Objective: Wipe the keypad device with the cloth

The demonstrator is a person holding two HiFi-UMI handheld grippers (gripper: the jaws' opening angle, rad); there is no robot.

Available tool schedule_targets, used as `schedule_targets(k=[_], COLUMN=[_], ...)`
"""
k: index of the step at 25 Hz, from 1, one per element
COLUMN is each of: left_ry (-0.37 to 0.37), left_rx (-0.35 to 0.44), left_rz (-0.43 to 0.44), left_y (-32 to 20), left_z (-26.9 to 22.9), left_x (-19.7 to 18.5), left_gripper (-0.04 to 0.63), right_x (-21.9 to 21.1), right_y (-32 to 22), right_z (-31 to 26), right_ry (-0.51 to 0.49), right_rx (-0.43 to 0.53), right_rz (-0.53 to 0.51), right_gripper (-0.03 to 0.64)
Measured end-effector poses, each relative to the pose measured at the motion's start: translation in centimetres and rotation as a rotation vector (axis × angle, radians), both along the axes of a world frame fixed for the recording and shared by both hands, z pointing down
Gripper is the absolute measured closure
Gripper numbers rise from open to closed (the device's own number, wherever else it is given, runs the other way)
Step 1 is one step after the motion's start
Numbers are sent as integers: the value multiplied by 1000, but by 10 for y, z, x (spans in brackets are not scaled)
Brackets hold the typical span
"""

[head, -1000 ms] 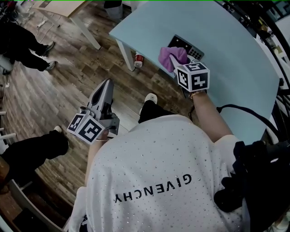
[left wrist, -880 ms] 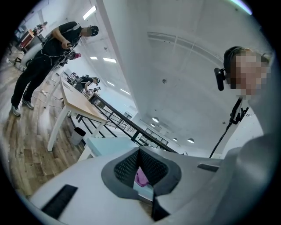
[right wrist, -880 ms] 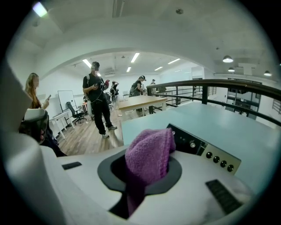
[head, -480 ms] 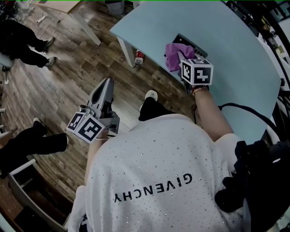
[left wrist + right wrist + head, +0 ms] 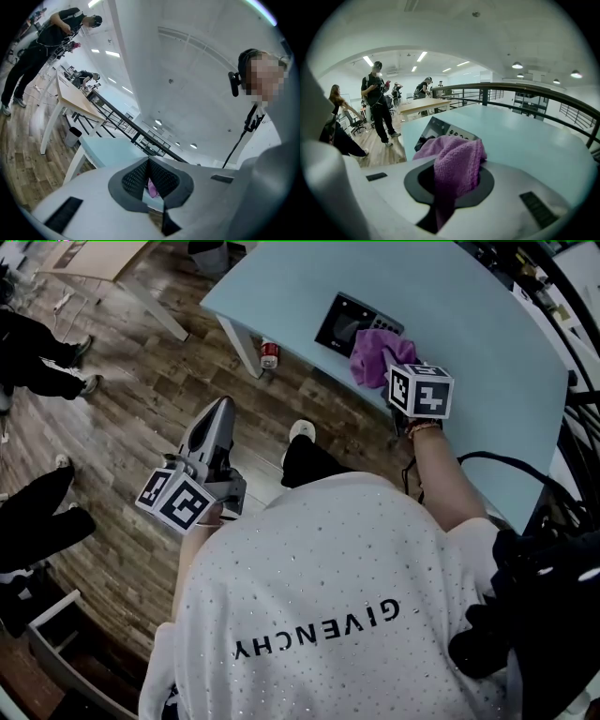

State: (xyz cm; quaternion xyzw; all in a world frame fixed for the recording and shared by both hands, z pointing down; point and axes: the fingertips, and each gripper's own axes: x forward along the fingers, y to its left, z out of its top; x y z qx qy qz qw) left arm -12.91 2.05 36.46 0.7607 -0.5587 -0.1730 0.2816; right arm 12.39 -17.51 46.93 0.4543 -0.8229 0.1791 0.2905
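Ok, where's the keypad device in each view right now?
Head view: top centre, keypad device on the light blue table, left of the purple cloth.
Left gripper view: not in it.
Right gripper view: centre-left, just behind the purple cloth.
Shared landmark: the light blue table, in all three.

the head view looks steeply down over the person, bench at upper right. the right gripper view sits low and close over that bench, facing across it; both show the cloth and keypad device. the left gripper view tilts up toward the ceiling from off the bench, which lies at lower left.
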Motion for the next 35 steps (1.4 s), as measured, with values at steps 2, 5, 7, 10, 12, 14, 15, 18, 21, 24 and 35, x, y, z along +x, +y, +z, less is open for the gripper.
schedule_targets(k=[2,5,7,10,12,14,15,18,21,24,35], left_ry=[-2,-6,-9,-9,-8,-10,-11,-10,-9,-3,19], left_rx=[9,19,24,28,33,43,46,38,30,22,-20], left_rz=[4,3,-1,-18,-36,-56,-65,-92,-126,-155,-155], left_y=[5,19,26,25,24,24,23,19,21,26,7], left_z=[-3,-1,3,3,-3,-7,-8,-11,-13,-15,-10], left_x=[2,5,7,3,-2,-7,-9,-18,-27,-29,-5], left_gripper=[594,594,594,594,594,594,594,594,594,594,594], right_x=[10,24,31,28,14,-6,-18,-58,-97,-115,-68], right_y=[3,12,19,19,20,21,22,17,14,5,-9], right_z=[0,6,12,3,-10,-19,-21,-25,-23,-7,10], right_ry=[3,6,5,-9,-26,-42,-46,-60,-69,-40,-4], right_rx=[2,1,-2,1,8,16,19,15,9,-7,-89], right_rz=[22,51,57,38,5,-55,-88,-183,-268,-285,-188], right_gripper=[580,580,580,580,580,581,581,581,580,580,580])
